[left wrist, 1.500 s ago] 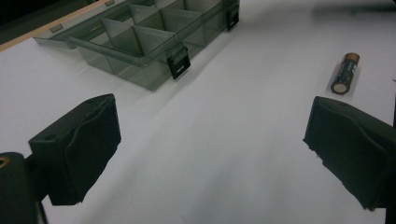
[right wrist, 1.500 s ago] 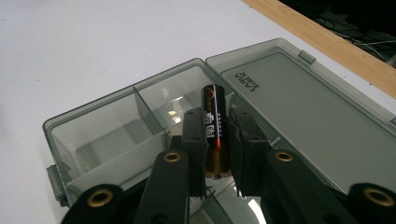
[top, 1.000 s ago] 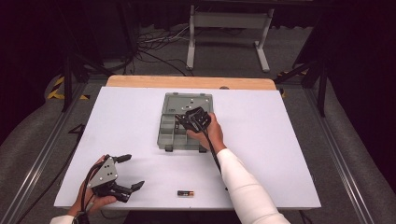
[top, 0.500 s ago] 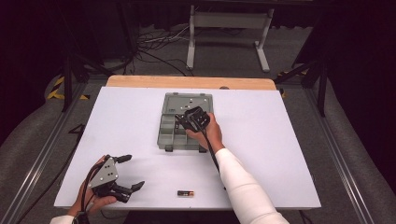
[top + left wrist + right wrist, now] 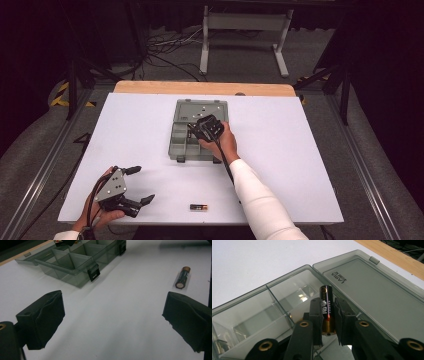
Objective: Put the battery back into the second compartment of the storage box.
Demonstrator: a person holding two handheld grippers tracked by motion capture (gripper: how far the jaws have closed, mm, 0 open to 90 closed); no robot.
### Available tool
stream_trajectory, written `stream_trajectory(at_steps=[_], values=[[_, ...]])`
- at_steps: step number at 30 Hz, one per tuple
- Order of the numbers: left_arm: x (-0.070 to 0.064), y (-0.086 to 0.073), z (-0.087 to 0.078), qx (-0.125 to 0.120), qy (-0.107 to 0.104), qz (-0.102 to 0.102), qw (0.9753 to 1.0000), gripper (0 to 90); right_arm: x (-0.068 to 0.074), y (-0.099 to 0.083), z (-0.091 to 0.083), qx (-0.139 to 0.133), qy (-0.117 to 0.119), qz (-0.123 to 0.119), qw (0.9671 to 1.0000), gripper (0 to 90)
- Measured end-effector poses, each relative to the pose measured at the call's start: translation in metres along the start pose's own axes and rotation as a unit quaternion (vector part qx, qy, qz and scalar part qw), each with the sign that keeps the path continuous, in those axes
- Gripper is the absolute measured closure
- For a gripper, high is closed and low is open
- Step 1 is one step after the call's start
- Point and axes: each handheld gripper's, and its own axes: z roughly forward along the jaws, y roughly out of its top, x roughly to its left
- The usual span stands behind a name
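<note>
A grey see-through compartment box (image 5: 180,139) lies open mid-table with its lid (image 5: 201,106) flat on the far side. My right gripper (image 5: 196,130) hovers over the box, shut on a black and gold battery (image 5: 326,309) that stands upright between its jaws above a compartment beside the lid (image 5: 372,292). A second battery (image 5: 198,206) lies on the white table near the front edge. My left gripper (image 5: 138,185) rests open at the front left, nothing between its jaws. In the left gripper view that battery (image 5: 182,277) lies ahead to the right and the box (image 5: 75,262) ahead to the left.
The white table (image 5: 310,150) ends in a wooden strip (image 5: 200,88) at the far edge. Beyond it stand a metal frame (image 5: 245,30) and cables on the floor. Black rails run along both sides of the table.
My right gripper has shifted slightly toward the near left over the box with the battery. The left gripper has stayed put.
</note>
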Motion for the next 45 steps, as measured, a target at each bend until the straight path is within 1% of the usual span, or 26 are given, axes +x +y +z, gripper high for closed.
stream_trajectory(at_steps=[17, 18, 24, 26, 35, 45], values=[[0.0, 0.0, 0.0, -0.001, -0.001, 0.0, 1.0, 4.4, -0.001, -0.002, 0.002, 0.004, 0.001, 0.004, 1.0, 77.6], [0.001, 0.0, 0.0, 0.0, -0.001, 0.001, 1.0, 4.3, -0.001, -0.002, 0.002, 0.003, 0.001, 0.005, 1.0, 78.7], [0.0, 0.0, 0.0, 0.0, -0.001, 0.001, 1.0, 4.4, 0.0, -0.002, 0.0, -0.003, 0.003, 0.007, 1.0, 78.0], [0.0, -0.001, 0.0, -0.001, -0.001, 0.0, 1.0, 4.4, 0.0, -0.002, -0.001, -0.007, 0.007, 0.008, 0.9999, 78.5], [0.0, 0.0, 0.0, 0.001, -0.002, 0.0, 1.0, 4.4, -0.001, -0.003, -0.013, -0.027, 0.018, 0.009, 0.9994, 78.4], [-0.001, 0.0, 0.001, 0.001, 0.0, -0.002, 1.0, 4.4, 0.004, -0.006, -0.033, -0.056, 0.034, -0.01, 0.9978, 77.7]])
